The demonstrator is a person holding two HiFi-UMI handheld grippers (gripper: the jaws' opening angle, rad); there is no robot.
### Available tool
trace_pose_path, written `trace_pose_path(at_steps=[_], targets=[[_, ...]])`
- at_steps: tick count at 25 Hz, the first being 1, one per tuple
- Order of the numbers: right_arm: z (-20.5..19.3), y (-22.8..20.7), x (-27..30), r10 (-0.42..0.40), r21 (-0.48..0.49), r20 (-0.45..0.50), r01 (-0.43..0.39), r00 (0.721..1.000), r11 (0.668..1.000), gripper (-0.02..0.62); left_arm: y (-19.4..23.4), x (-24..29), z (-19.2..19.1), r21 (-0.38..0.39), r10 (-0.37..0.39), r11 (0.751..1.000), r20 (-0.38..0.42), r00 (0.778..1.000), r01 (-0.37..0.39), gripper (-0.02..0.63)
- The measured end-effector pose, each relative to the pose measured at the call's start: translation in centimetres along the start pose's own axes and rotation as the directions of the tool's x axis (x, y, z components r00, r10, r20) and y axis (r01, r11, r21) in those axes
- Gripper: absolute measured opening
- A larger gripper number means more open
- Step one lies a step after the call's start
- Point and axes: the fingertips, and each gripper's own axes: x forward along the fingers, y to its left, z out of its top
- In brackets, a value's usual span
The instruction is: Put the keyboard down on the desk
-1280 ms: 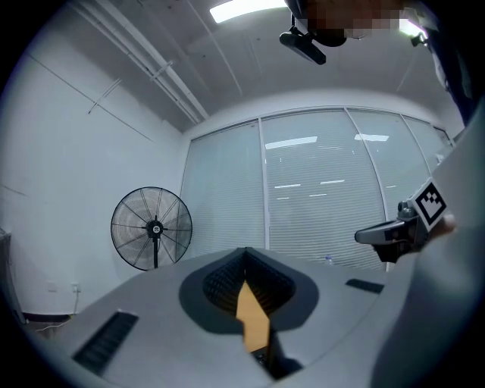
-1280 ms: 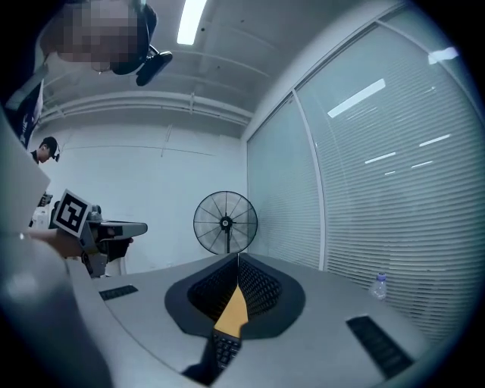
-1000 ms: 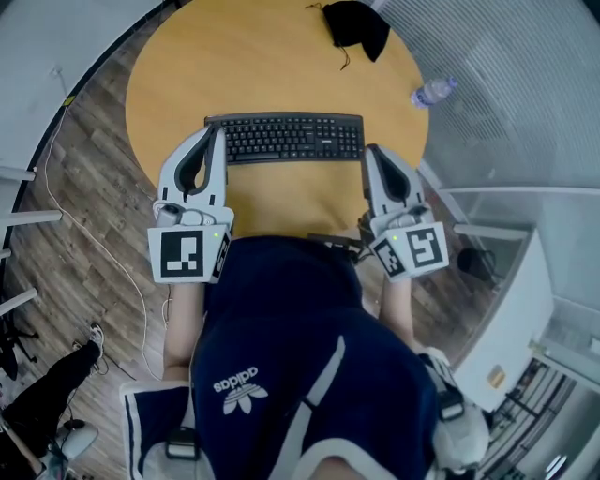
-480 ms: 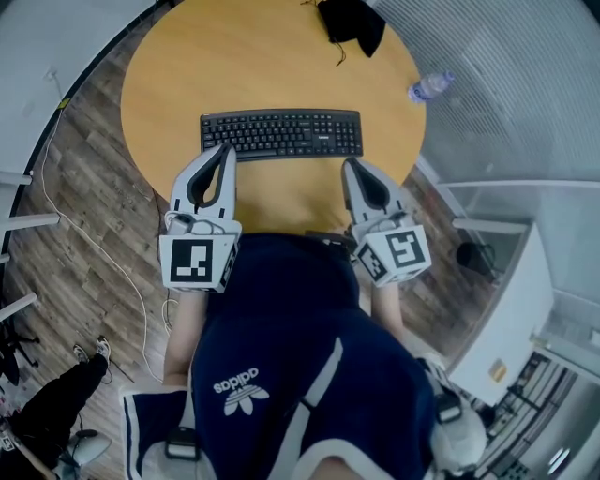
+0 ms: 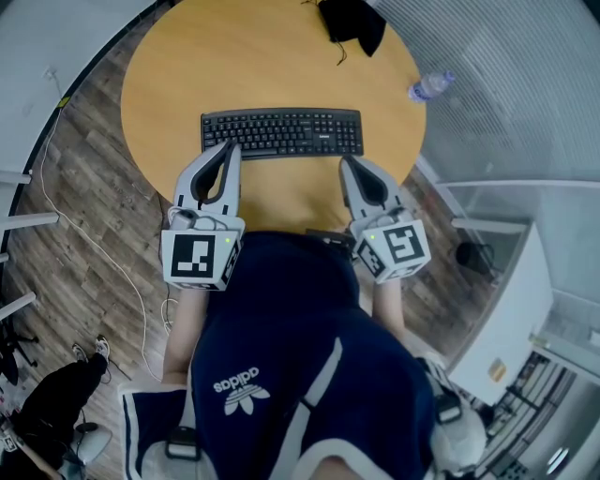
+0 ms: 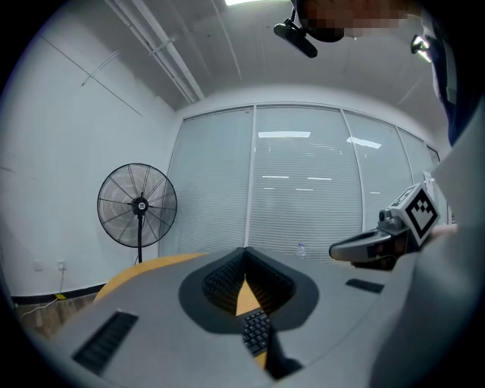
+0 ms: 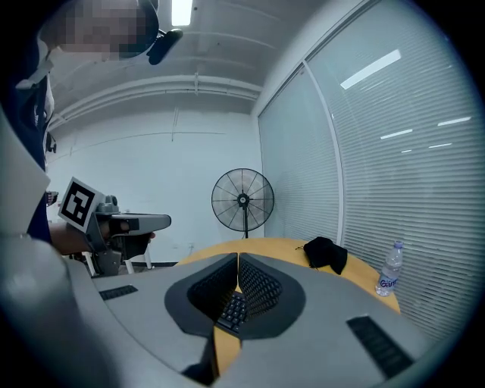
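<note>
The black keyboard [image 5: 281, 134] lies flat on the round wooden table [image 5: 244, 66], free of both grippers. My left gripper [image 5: 232, 147] is shut and empty, its tip just short of the keyboard's near left edge. My right gripper [image 5: 344, 163] is also shut and empty, a little nearer to me than the keyboard's right end. In the left gripper view the shut jaws [image 6: 244, 251] leave a slit that shows keyboard keys [image 6: 258, 336]. The right gripper view shows its jaws [image 7: 238, 258] together, with keys [image 7: 232, 309] below them.
A black cloth [image 5: 352, 23] lies at the table's far edge. A water bottle [image 5: 429, 86] lies at its right rim. A standing fan [image 7: 242, 201] is beyond the table. Glass walls with blinds stand to the right. A cable [image 5: 103, 253] runs over the wooden floor at the left.
Both grippers have drawn back from the keyboard's two ends toward my body and moved inward. The keyboard stays lying on the table.
</note>
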Motion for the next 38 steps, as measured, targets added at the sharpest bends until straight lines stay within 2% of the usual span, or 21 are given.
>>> trace_pose_path(at_steps=[4,13,20,29,33,38], targets=[[0.1,0.0,-0.2,0.004,-0.031,-0.013,-0.004,1.000,1.000,0.005,-0.4,0.0,-0.2,0.004,-0.016,1.000,-0.017,1.000,0.017,0.003],[0.2,-0.2,-0.2,0.009,-0.028,-0.019,-0.009,1.000,1.000,0.005,-1.1,0.5,-0.2,0.001,-0.062,0.998,-0.019,0.998,0.062,0.003],[-0.2,-0.3,0.1,0.004,-0.023,-0.029,-0.005,1.000,1.000,0.005,-0.6,0.6,-1.0,-0.024,-0.064,0.998,-0.043,0.997,0.063,0.003],[0.0,-0.3,0.7,0.016,-0.032,-0.034,-0.017,0.999,0.999,0.005,0.0,1.1,-0.7,0.000,-0.038,0.999,-0.049,0.998,0.039,0.003],[0.1,-0.7,0.8,0.013,-0.030,-0.032,-0.013,0.999,0.999,0.005,-0.5,1.5,-0.4,0.057,-0.048,0.997,-0.047,0.998,0.050,0.003],[0.3,-0.6,1.0,0.012,-0.038,-0.028,-0.013,1.000,0.999,0.005,-0.6,1.7,-0.5,0.030,-0.057,0.998,-0.050,0.997,0.058,0.003]])
